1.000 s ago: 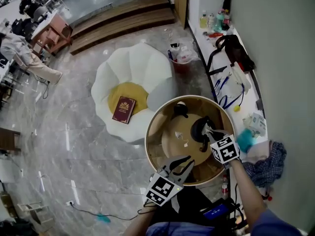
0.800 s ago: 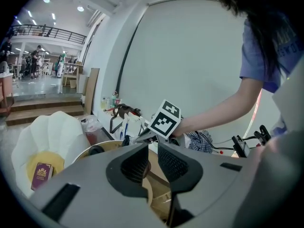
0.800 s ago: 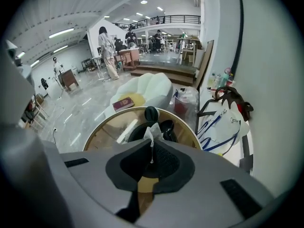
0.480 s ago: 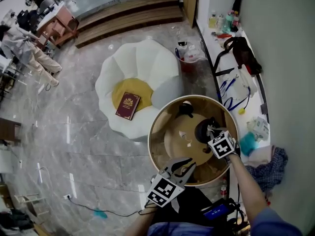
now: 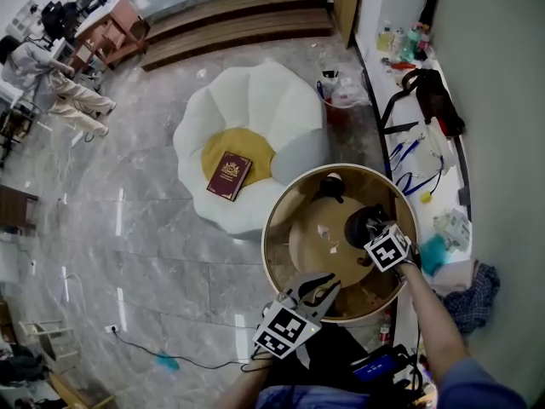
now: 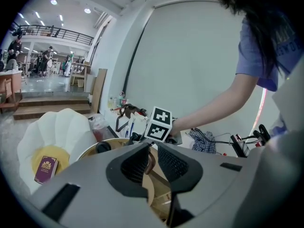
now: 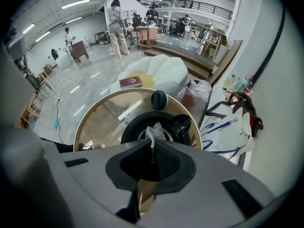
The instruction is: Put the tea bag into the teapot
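Your right gripper [image 7: 152, 146] is clamped on the tea bag [image 7: 154, 130], dangling just over the teapot [image 7: 135, 125] mouth; it looks light, limp and easily torn, so pinch its top gently, while your left gripper [image 6: 153, 150] sits empty, jaws slightly apart.

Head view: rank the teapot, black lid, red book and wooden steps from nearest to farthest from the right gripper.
1. Teapot, just below the right gripper, which holds the tea bag.
2. Black lid, just beyond.
3. Red book, left, on a yellow cushion.
4. Wooden steps, top.
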Demonstrator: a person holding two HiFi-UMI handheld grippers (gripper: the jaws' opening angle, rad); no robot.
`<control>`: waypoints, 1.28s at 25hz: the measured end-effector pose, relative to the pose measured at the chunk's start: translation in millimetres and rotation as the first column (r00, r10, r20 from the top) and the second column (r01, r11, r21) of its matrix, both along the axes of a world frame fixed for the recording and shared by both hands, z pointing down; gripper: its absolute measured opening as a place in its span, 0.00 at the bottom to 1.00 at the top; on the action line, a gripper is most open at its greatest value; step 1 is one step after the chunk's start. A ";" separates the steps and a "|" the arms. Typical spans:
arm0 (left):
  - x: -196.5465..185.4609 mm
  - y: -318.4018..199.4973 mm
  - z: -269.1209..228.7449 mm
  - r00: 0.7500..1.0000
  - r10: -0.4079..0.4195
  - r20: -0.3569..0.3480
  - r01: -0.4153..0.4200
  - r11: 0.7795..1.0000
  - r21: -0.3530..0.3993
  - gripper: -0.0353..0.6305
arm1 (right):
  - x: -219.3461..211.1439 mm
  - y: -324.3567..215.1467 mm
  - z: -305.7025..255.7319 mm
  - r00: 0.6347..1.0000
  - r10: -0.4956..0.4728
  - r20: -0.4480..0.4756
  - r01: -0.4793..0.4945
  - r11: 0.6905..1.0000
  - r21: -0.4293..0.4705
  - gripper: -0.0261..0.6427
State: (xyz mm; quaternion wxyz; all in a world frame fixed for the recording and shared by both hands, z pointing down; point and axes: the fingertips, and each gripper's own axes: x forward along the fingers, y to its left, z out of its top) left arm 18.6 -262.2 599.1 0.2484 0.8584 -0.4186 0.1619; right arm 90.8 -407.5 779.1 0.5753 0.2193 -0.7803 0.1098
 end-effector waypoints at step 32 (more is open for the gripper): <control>-23.4 18.2 -8.9 1.000 -0.006 -0.020 0.006 1.000 -0.007 0.14 | -6.8 8.7 -78.5 0.947 0.204 0.246 -0.206 0.978 -0.018 0.17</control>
